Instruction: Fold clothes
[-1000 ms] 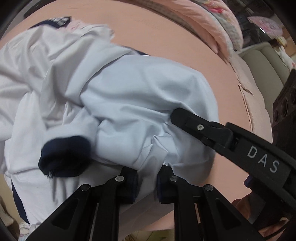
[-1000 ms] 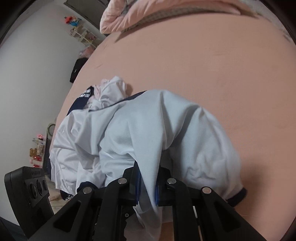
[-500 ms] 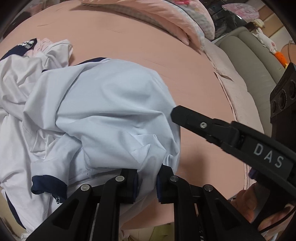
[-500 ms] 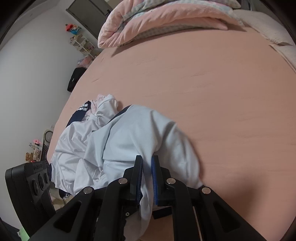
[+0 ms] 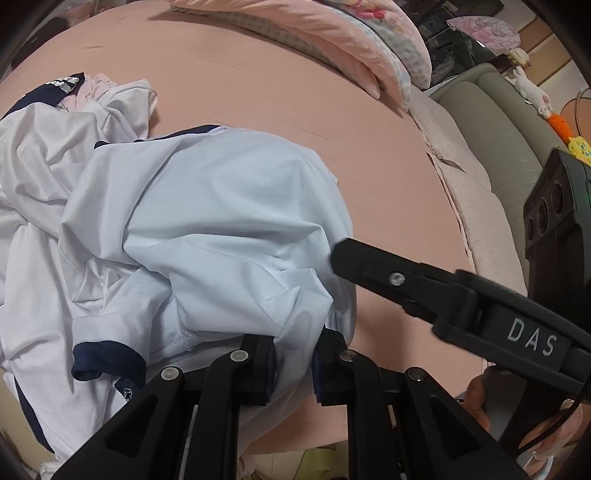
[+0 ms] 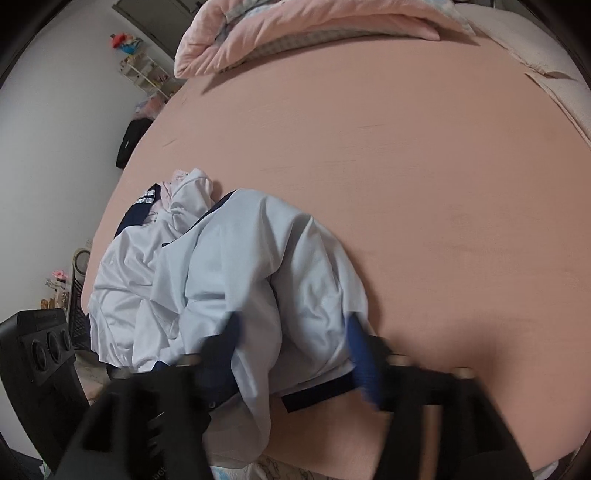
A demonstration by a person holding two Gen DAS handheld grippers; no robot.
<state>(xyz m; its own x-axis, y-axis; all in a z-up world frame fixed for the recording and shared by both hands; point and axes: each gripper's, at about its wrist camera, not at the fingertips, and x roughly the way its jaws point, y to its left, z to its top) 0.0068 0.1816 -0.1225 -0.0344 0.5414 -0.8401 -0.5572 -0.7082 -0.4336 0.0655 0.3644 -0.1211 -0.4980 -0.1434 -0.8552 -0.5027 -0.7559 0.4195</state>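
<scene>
A light blue shirt [image 5: 221,221] lies crumpled on the pink bed sheet [image 5: 258,92], against a heap of white clothes with navy trim [image 5: 37,184]. My left gripper [image 5: 293,350] is shut on a fold at the shirt's near edge. One finger of my right gripper [image 5: 369,262] reaches in from the right beside the shirt. In the right wrist view my right gripper [image 6: 295,332] is blurred, its jaws opening wide. The shirt [image 6: 258,258] sags loose between them and no pad presses on it. A navy hem [image 6: 317,395] shows below.
A folded pink quilt [image 6: 295,29] lies at the far end of the bed [image 6: 406,166]. A grey sofa [image 5: 498,122] with soft toys stands beyond the bed's right edge. A dark crate [image 6: 79,317] sits on the floor to the left. A person's hand [image 5: 476,398] holds the right gripper.
My right gripper's jaws, shut on the shirt's fabric before, have sprung wide and the cloth has dropped free. My left gripper keeps its grip and has risen slightly.
</scene>
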